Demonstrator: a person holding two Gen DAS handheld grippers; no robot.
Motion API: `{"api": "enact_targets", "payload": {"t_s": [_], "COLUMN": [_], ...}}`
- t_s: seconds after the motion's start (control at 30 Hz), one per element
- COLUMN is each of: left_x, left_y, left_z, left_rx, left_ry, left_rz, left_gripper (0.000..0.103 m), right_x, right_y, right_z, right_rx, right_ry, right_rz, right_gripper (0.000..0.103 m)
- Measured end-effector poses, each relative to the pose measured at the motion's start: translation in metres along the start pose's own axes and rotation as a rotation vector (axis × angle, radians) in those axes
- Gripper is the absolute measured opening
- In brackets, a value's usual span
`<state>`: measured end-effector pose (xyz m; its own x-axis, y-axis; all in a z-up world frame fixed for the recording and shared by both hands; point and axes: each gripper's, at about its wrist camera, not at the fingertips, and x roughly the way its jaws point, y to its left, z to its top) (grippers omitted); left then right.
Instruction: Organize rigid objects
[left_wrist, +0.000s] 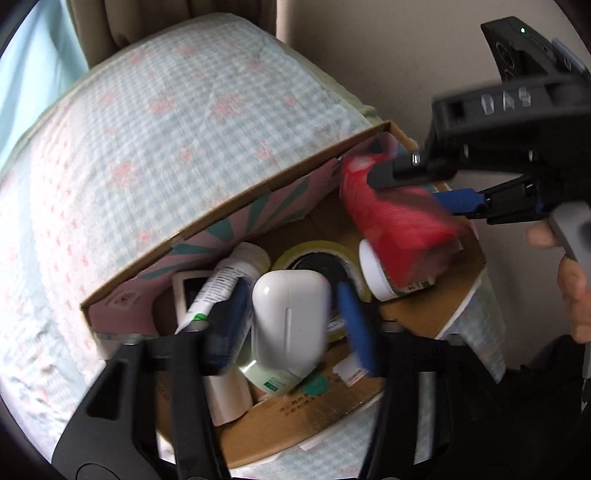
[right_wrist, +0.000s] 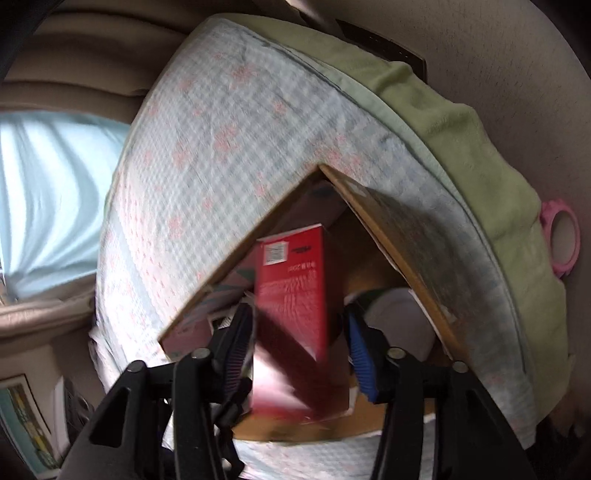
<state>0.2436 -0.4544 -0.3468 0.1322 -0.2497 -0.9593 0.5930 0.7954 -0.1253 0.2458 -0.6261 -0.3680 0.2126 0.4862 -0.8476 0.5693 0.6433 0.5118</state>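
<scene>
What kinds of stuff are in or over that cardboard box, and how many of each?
Red box: 1, held by the right gripper
White case: 1, held by the left gripper
Tape roll: 1
White bottles: 3
Small white screen gadget: 1
Total: 7 that I can tell; more may hide underneath.

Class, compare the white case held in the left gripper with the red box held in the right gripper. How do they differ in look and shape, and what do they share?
The white case is smooth, rounded and plain; the red box is flat-sided with sharp corners. The red box bears printed text and a barcode label, while the white case shows only a thin seam line. Both sit between a gripper's fingers, left gripper and right gripper, above the open cardboard box.
</scene>
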Motion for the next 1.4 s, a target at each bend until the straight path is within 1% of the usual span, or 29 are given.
{"api": "enact_targets", "payload": {"t_s": [0.03, 0.07, 0.1, 0.13, 0.17, 0.2, 0.3, 0.43, 0.57, 0.67, 0.77, 0.9, 1.0, 1.13, 1.17, 1.27, 1.33, 1.4], "left_x": [-0.001, -0.004, -0.005, -0.006, -0.006, -0.007, -0.012, -0.024, -0.047, -0.076, -0.112, -0.168, -0.218, -0.292, -0.31, -0.362, -0.392, -0.419], "left_y": [0.001, 0.003, 0.005, 0.007, 0.008, 0.009, 0.009, 0.009, 0.013, 0.022, 0.033, 0.052, 0.071, 0.107, 0.115, 0.137, 0.149, 0.16], "left_z": [0.0, -0.001, -0.003, -0.004, -0.005, -0.006, -0.009, -0.012, -0.021, -0.03, -0.043, -0.068, -0.092, -0.131, -0.141, -0.173, -0.194, -0.215], "left_rx": [-0.002, -0.007, -0.016, -0.028, -0.037, -0.043, -0.043, -0.042, -0.057, -0.071, -0.095, -0.115, -0.131, -0.196, -0.215, -0.266, -0.302, -0.338], "left_ry": [0.008, 0.0, -0.001, 0.006, 0.013, 0.016, 0.013, -0.003, -0.017, -0.047, -0.09, -0.159, -0.229, -0.34, -0.375, -0.476, -0.539, -0.602], "left_rz": [0.002, -0.011, -0.025, -0.03, -0.03, -0.032, -0.03, -0.031, -0.042, -0.038, -0.029, -0.013, 0.019, 0.058, 0.072, 0.135, 0.174, 0.206], "left_gripper": [0.102, 0.103, 0.103, 0.103, 0.103, 0.103, 0.103, 0.103, 0.103, 0.103, 0.103, 0.103, 0.103, 0.103, 0.103, 0.103, 0.103, 0.103], "right_x": [-0.001, -0.002, -0.005, -0.007, -0.007, -0.009, -0.012, -0.014, -0.022, -0.035, -0.059, -0.094, -0.114, -0.142, -0.148, -0.169, -0.18, -0.188], "right_y": [0.002, 0.006, 0.011, 0.015, 0.016, 0.016, 0.016, 0.014, 0.019, 0.037, 0.062, 0.104, 0.141, 0.198, 0.21, 0.25, 0.267, 0.28], "right_z": [0.002, 0.003, 0.003, 0.003, 0.003, 0.001, -0.005, -0.014, -0.027, -0.042, -0.064, -0.107, -0.145, -0.205, -0.219, -0.271, -0.3, -0.324], "right_rx": [-0.003, -0.038, -0.088, -0.134, -0.162, -0.176, -0.219, -0.224, -0.214, -0.255, -0.308, -0.408, -0.501, -0.652, -0.69, -0.818, -0.87, -0.896], "right_ry": [0.004, 0.011, 0.009, 0.009, 0.001, -0.015, -0.037, -0.047, -0.045, -0.066, -0.13, -0.276, -0.326, -0.392, -0.409, -0.521, -0.595, -0.652], "right_rz": [-0.009, -0.042, -0.084, -0.146, -0.202, -0.241, -0.304, -0.319, -0.255, -0.246, -0.235, -0.227, -0.226, -0.184, -0.17, -0.139, -0.123, -0.103], "right_gripper": [0.085, 0.103, 0.103, 0.103, 0.103, 0.103, 0.103, 0.103, 0.103, 0.103, 0.103, 0.103, 0.103, 0.103, 0.103, 0.103, 0.103, 0.103]}}
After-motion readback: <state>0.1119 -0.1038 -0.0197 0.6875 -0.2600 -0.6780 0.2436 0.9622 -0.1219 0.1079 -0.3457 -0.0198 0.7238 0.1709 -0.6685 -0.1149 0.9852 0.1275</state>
